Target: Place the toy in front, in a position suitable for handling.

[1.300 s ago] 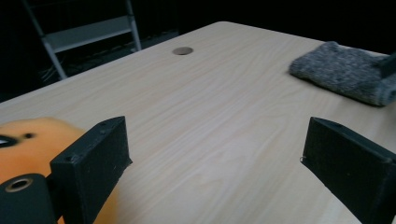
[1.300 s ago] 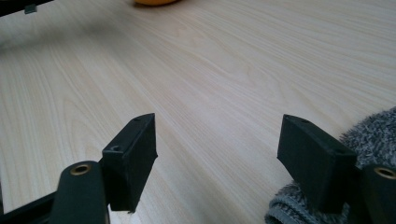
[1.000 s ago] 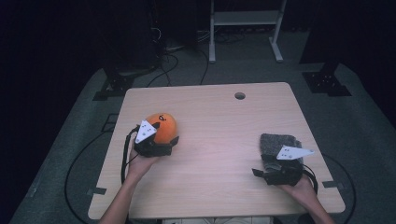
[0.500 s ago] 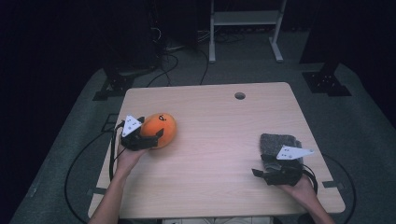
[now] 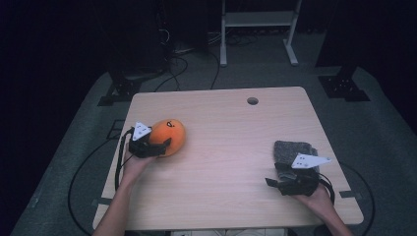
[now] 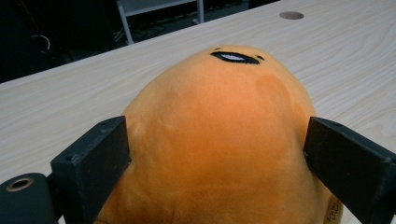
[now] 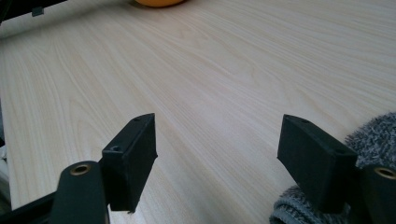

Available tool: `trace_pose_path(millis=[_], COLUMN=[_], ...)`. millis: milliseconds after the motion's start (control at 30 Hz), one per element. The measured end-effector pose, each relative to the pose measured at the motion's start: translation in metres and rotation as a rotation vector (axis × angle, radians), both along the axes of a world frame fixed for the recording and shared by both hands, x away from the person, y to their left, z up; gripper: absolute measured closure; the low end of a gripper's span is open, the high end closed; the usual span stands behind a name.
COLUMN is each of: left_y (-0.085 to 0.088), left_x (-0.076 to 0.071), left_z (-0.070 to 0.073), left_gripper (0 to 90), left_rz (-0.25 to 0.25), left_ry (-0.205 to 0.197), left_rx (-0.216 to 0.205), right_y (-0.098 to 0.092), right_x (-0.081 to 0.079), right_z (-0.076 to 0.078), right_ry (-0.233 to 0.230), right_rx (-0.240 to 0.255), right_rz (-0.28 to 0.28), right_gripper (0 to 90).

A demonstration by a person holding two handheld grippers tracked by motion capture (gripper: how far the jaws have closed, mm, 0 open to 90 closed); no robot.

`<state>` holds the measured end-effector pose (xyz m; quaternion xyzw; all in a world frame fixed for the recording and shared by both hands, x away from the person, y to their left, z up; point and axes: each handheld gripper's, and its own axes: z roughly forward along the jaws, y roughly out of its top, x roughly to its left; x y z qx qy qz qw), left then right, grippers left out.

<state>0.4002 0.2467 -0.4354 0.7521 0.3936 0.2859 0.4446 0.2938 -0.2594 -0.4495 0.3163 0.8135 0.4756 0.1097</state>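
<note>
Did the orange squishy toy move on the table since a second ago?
Yes. The orange plush toy slid a little toward the table's left edge, away from the round hole, with the left gripper around it.

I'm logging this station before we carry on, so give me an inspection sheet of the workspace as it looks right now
Surface: light wooden table, round hole near the far edge.
Job's things: orange plush toy at the left; grey fuzzy cloth at the right.
Clutter: nothing seen.
Grippers: left gripper has its fingers against both sides of the plush; right gripper open over bare wood, cloth beside one finger.
Cables: a black cable trails from the left gripper; more lie on the floor.
Surroundings: dark room, grey floor mat, white stand behind.
</note>
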Motion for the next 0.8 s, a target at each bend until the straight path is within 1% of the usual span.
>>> trace_pose_path(millis=[67, 100, 133, 200, 267, 300, 367, 400, 500, 533, 567, 667, 733, 800], left_y=[0.0008, 0.0011, 0.0012, 0.0007, 0.0008, 0.0005, -0.0003, -0.0011, -0.0014, -0.0006, 0.0004, 0.0044, 0.0054, 0.0052], left_x=[0.0005, 0.0005, 0.0007, 0.0008, 0.0003, -0.0001, -0.0007, -0.0012, -0.0014, -0.0014, -0.0012, -0.0005, -0.0025, -0.0033], left_z=[-0.0005, -0.0008, -0.0012, -0.0019, -0.0020, -0.0021, -0.0014, -0.0010, -0.0002, 0.0000, 0.0000, 0.0011, 0.0045, 0.0055], left_gripper=[8.0, 11.7, 11.7, 13.8, 19.9, 23.8, 33.1, 36.4, 43.5, 46.0, 48.2, 52.6, 53.6, 54.0], left_rz=[-0.002, -0.003, -0.005, -0.003, -0.012, -0.010, -0.007, -0.002, 0.001, -0.002, 0.000, 0.011, 0.016, 0.014], left_ry=[0.001, 0.002, 0.004, 0.006, 0.003, -0.001, 0.002, 0.002, 0.003, 0.006, 0.009, 0.012, -0.001, -0.002], left_rx=[-0.005, -0.002, 0.007, 0.003, 0.009, 0.019, 0.023, 0.032, 0.033, 0.028, 0.015, -0.009, -0.025, -0.033], right_y=[-0.0001, -0.0001, -0.0001, 0.0001, 0.0004, 0.0005, 0.0005, 0.0005, 0.0003, 0.0003, 0.0004, 0.0007, 0.0005, 0.0000], right_x=[0.0000, 0.0001, 0.0001, 0.0002, 0.0002, 0.0001, -0.0002, -0.0003, 0.0001, 0.0002, 0.0002, 0.0003, 0.0004, 0.0005], right_z=[0.0000, 0.0000, 0.0000, -0.0001, -0.0001, 0.0000, 0.0002, 0.0002, 0.0001, 0.0001, 0.0001, 0.0000, 0.0001, 0.0003], right_ry=[0.000, 0.001, 0.001, 0.000, 0.000, -0.001, -0.001, -0.001, -0.001, 0.000, 0.000, -0.004, -0.004, -0.002], right_rx=[0.001, 0.000, 0.000, 0.000, 0.001, 0.000, -0.001, 0.001, 0.003, 0.003, 0.003, 0.002, 0.003, 0.006], right_rz=[0.000, -0.001, -0.001, 0.001, 0.004, 0.005, 0.005, 0.005, 0.004, 0.005, 0.005, 0.010, 0.009, 0.006], right_gripper=[27.0, 27.0, 27.0, 27.0, 27.0, 27.1, 27.1, 27.1, 27.1, 27.1, 27.2, 28.1, 28.1, 28.0])
